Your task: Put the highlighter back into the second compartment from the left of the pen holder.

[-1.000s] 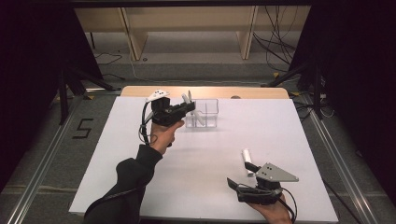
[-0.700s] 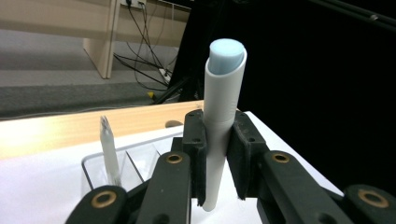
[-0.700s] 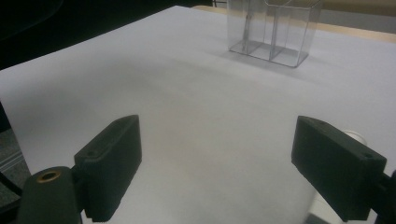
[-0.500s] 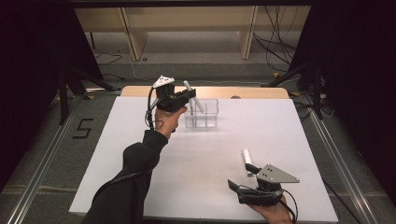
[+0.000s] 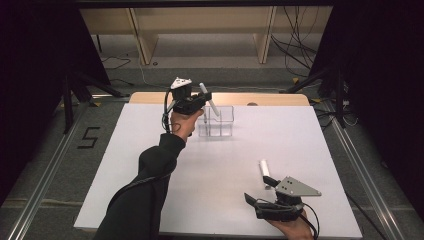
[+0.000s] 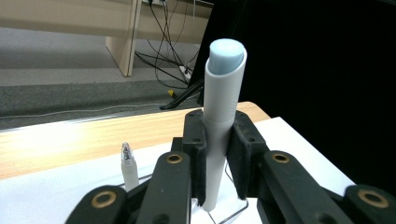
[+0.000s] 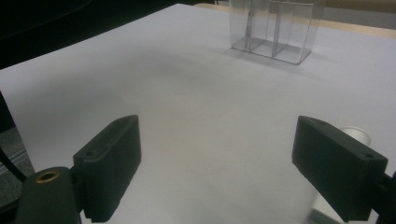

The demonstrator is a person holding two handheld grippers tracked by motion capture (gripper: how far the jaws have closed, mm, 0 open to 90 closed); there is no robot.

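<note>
White table (image 5: 150, 165) w/ wooden far edge. Left arm (image 5: 145, 190) in dark sleeve stretched far fwd across it, hand raised over the far side, holding left gripper (image 5: 196, 104) above and just left of the clear box (image 5: 222, 122). Its jaws are clamped tight on a white marker (image 6: 223, 121), pale blue end up in the left gripper view; in the high view the marker (image 5: 208, 99) tilts, lower end over the box's left part. Right gripper (image 5: 265, 187) sits low at the near right edge, hand under it, jaws spread wide w/ nothing between them, grey plate on top. Box is divided into compartments; a pen (image 6: 128, 163) stands upright in one, can't tell which. 2nd white marker (image 5: 264, 167) lies on the table just ahead of the right gripper, near its right jaw in that gripper's view (image 7: 355, 135)
</note>
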